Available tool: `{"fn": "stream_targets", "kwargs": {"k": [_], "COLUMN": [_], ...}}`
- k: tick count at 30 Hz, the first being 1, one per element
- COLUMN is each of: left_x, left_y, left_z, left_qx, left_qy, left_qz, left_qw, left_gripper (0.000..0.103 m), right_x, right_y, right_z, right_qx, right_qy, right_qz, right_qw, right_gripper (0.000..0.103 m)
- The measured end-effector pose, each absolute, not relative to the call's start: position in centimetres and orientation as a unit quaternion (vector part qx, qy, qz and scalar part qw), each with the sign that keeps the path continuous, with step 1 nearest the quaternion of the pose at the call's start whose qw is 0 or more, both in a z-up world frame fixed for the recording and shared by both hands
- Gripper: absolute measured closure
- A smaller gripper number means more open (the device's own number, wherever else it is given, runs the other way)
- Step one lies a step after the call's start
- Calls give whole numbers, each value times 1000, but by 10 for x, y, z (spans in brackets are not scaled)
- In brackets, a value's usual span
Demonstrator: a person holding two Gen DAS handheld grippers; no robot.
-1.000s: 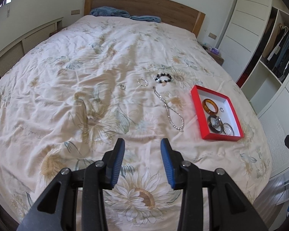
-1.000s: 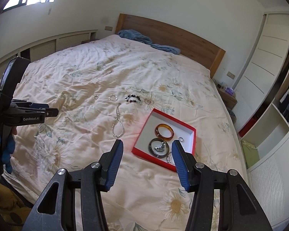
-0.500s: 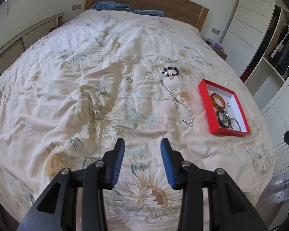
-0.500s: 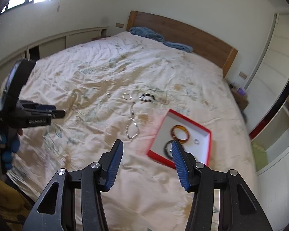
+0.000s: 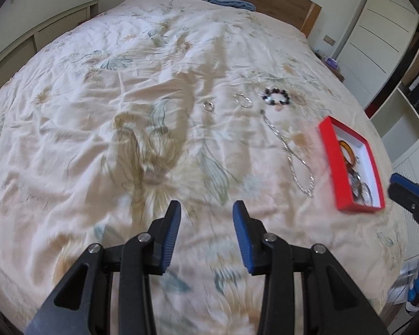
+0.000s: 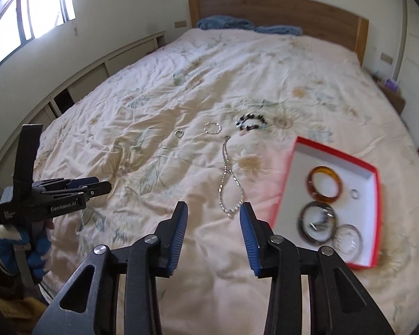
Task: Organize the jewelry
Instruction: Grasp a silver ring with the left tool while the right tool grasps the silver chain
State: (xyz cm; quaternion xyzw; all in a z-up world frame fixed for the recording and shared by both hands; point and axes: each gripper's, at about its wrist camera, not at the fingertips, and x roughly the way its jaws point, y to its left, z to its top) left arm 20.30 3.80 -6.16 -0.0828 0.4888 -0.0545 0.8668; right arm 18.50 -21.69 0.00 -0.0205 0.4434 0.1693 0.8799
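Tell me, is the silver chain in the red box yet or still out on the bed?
Out. The silver chain lies stretched on the bedspread, left of the red box.

Bed [image 6: 265, 64] with a cream floral duvet [image 5: 153, 83], creased all over. Wooden headboard [image 6: 279, 8] at the far end, crumpled blue blankets [image 6: 223, 23] bunched against it. Slatted low cabinets [image 6: 103, 75] along the wall under the window [image 6: 28, 22]. Other side: white wardrobe doors [image 5: 377, 25], open shelving [image 5: 413, 95] with dark clothes. Small purple item [image 5: 331, 62] on the bedside stand, too blurred to identify.
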Motion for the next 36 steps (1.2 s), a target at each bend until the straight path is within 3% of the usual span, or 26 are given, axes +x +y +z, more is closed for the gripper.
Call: {"fn": "stream_targets", "kwargs": {"k": [7,17,27,36], "left_x": [275,373,393,395], "left_y": [35,22,14,14], "left_z": [-79,-112,-144,-149], "left_qx": [-81,-67,-40,-34], "left_qy": [483,473,476,461], "left_qz": [-59,-64,-72,-76], "left_qw": [870,876,876,884], "left_gripper": [66,66,68,86], "right_x": [265,343,362,370], "right_y": [-202,-182,-181,-181], "right_z": [-50,-103,-142,-154], "right_qx": [13,12,15,29], "right_qy": [483,514,537,536], "right_qz": [186,191,194,192], "right_qw": [855,837,821,821], "right_gripper": [76,78,78,80]}}
